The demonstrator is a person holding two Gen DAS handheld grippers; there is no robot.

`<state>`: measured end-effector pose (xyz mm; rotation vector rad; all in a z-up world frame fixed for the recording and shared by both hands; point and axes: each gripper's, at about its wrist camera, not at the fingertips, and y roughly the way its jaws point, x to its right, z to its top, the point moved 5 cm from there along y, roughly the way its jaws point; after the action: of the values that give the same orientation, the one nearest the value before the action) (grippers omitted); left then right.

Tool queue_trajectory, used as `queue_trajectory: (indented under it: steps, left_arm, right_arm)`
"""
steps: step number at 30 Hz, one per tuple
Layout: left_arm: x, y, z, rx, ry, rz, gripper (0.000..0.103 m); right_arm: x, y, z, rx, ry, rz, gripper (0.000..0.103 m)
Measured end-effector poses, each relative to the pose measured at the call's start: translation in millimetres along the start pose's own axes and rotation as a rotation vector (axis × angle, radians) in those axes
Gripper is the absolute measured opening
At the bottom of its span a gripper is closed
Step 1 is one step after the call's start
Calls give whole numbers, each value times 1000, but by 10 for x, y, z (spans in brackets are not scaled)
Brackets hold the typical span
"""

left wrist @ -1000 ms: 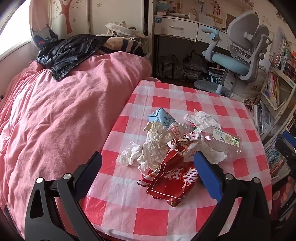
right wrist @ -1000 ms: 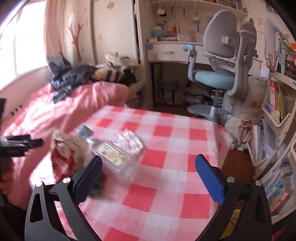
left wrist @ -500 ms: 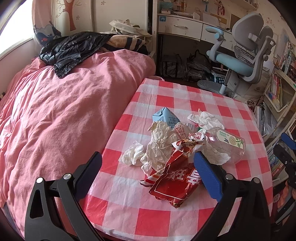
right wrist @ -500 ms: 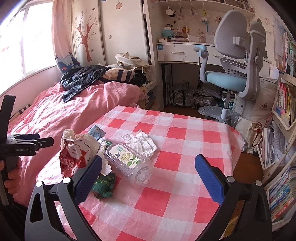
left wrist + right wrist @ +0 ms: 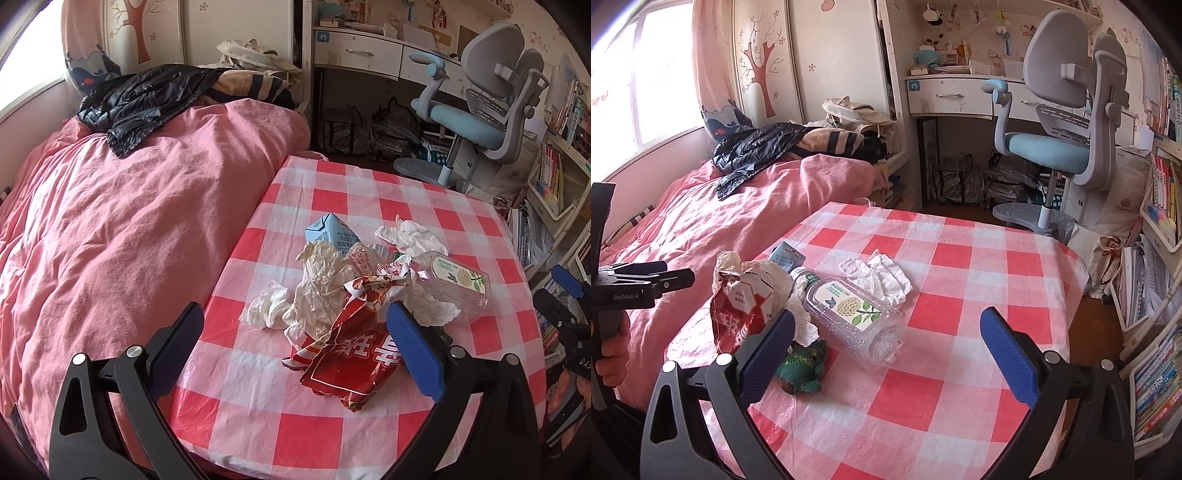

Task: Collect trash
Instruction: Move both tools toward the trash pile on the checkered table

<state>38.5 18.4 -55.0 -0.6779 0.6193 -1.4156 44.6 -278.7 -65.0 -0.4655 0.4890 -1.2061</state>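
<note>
A heap of trash lies on the red-and-white checked table (image 5: 369,195): a red snack bag (image 5: 351,365), crumpled white paper (image 5: 321,288), a blue milk carton (image 5: 330,232), a white tissue (image 5: 410,236) and a clear plastic bottle (image 5: 454,284). In the right wrist view I see the bottle (image 5: 857,314), the snack bag (image 5: 738,310), the tissue (image 5: 882,277) and a green knitted item (image 5: 803,363). My left gripper (image 5: 295,343) is open above the table's near edge, in front of the bag. My right gripper (image 5: 886,343) is open, just short of the bottle.
A pink-covered bed (image 5: 129,229) with a black jacket (image 5: 144,99) lies left of the table. A grey and blue desk chair (image 5: 480,107) and a white desk (image 5: 362,48) stand behind. Bookshelves (image 5: 1160,258) are on the right.
The left view has pulled back and risen slightly. The right gripper swung from a blurred pass to a steady view facing the bottle. Both stay open.
</note>
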Motion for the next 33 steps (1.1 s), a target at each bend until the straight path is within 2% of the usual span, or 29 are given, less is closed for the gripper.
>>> queue_trajectory:
  steps: [33]
  left_arm:
    - [11, -3, 4, -5, 2, -1, 96]
  right_arm:
    - [-37, 57, -16, -22, -26, -24, 97]
